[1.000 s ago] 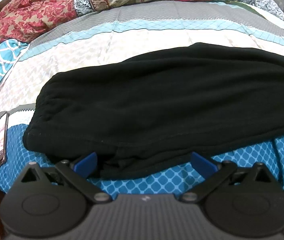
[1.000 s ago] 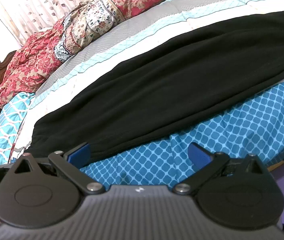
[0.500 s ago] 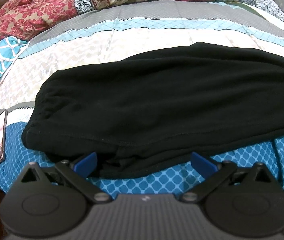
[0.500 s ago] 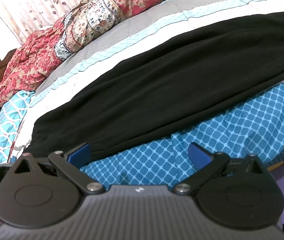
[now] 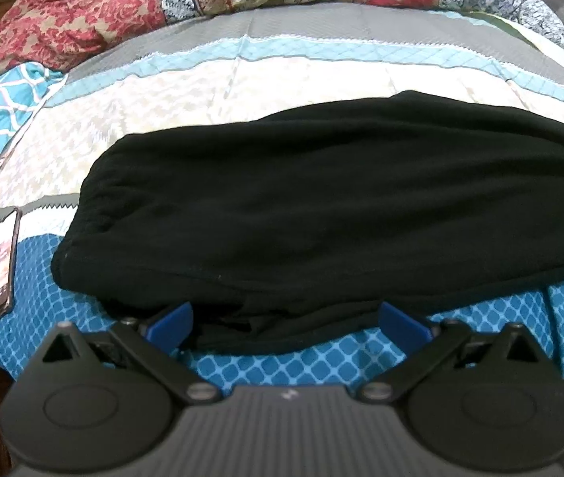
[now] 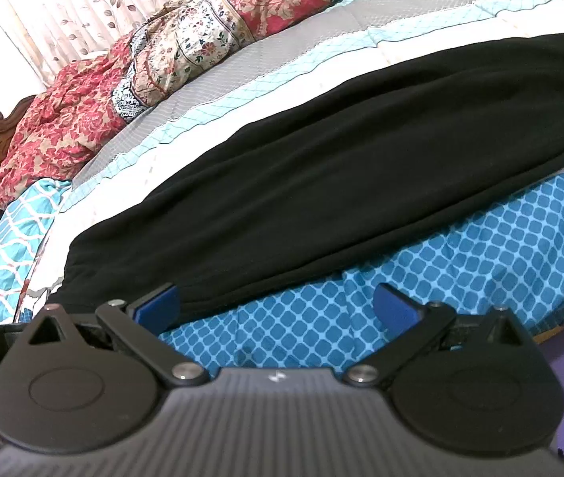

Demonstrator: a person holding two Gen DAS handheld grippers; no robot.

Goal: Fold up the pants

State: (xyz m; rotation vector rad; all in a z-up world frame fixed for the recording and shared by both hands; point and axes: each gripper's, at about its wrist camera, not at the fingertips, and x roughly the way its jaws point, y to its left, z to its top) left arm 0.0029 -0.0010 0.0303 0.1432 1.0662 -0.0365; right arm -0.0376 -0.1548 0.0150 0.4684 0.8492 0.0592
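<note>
On the bed: pants (image 5: 321, 206) unmoved | left gripper (image 5: 286, 324), right gripper (image 6: 276, 304) fingers still spread

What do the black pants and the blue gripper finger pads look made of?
Black pants: soft matte knit, probably fleece or cotton jersey; fuzzy, light-absorbing surface with limp folds. Finger pads: smooth blue, likely plastic or rubber; flat, even, slightly glossy faces, so I can't tell which.
</note>
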